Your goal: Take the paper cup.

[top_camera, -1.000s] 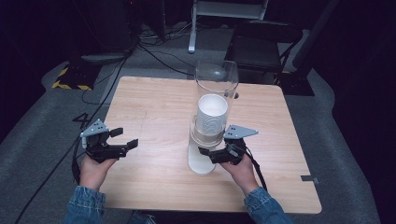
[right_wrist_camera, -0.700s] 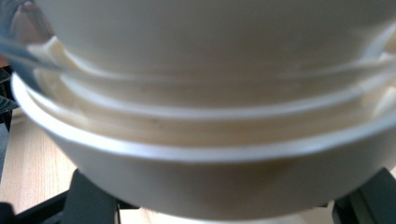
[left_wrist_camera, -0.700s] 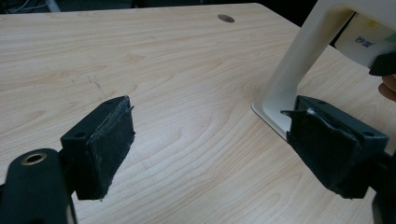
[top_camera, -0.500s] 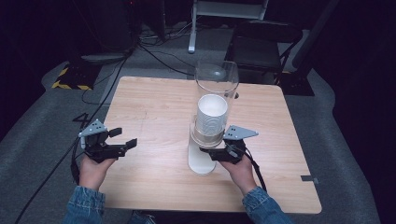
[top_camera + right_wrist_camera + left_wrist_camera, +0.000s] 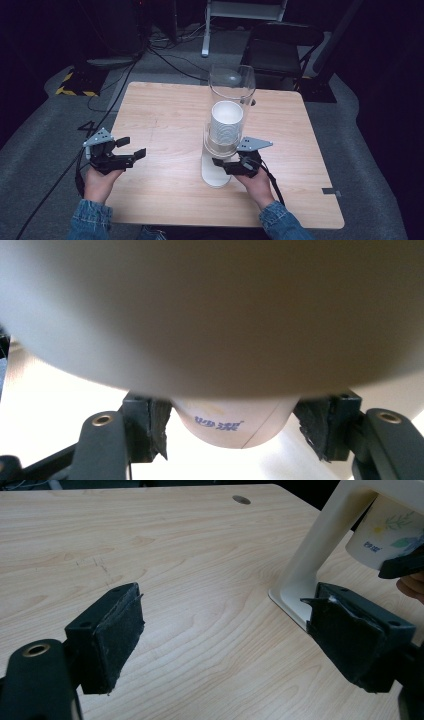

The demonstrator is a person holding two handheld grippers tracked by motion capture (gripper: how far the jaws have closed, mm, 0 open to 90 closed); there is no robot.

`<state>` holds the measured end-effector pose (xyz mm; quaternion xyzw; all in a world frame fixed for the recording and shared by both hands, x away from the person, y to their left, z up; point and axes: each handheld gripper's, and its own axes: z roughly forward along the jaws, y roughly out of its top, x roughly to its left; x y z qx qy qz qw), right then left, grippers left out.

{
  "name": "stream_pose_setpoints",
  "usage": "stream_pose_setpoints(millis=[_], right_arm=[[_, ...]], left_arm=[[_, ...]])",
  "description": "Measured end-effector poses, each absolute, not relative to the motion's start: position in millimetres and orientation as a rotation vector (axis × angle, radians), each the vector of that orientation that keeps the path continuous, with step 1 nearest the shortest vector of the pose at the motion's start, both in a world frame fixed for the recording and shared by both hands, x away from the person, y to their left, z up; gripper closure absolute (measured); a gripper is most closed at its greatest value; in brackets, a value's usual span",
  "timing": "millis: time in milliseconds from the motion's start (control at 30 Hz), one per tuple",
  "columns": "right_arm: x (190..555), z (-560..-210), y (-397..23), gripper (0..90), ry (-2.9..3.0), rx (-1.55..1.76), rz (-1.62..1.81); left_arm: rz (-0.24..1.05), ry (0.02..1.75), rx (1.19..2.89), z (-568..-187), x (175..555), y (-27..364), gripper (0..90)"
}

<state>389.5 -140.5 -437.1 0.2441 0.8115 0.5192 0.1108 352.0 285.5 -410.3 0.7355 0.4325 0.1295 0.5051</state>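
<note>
A clear tube dispenser (image 5: 231,95) on a white stand (image 5: 215,175) holds a stack of white paper cups (image 5: 226,125) at the middle of the wooden table (image 5: 165,110). My right gripper (image 5: 227,165) reaches under the tube from the right. In the right gripper view the right gripper (image 5: 232,432) has both pads pressed on the lowest paper cup (image 5: 235,422), below the blurred dispenser body (image 5: 210,315). My left gripper (image 5: 133,146) rests at the table's left edge, open and holding nothing. In its own view the left gripper (image 5: 225,630) faces the stand (image 5: 320,555) and the cup (image 5: 385,530).
A black chair (image 5: 280,45) and a white frame stand behind the table. Cables run over the grey floor at the back left. A small round hole (image 5: 241,499) sits in the tabletop near its far edge. Bare wood spreads between the two grippers.
</note>
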Motion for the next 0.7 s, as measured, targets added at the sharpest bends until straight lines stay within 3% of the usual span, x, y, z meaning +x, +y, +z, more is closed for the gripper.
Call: stream_pose_setpoints(millis=[700], right_arm=[[387.9,-443.0,-143.3,37.0,2.419,0.744,1.509]], left_arm=[[0.293,1.044,1.771,-411.8,355.6,284.2,14.8]])
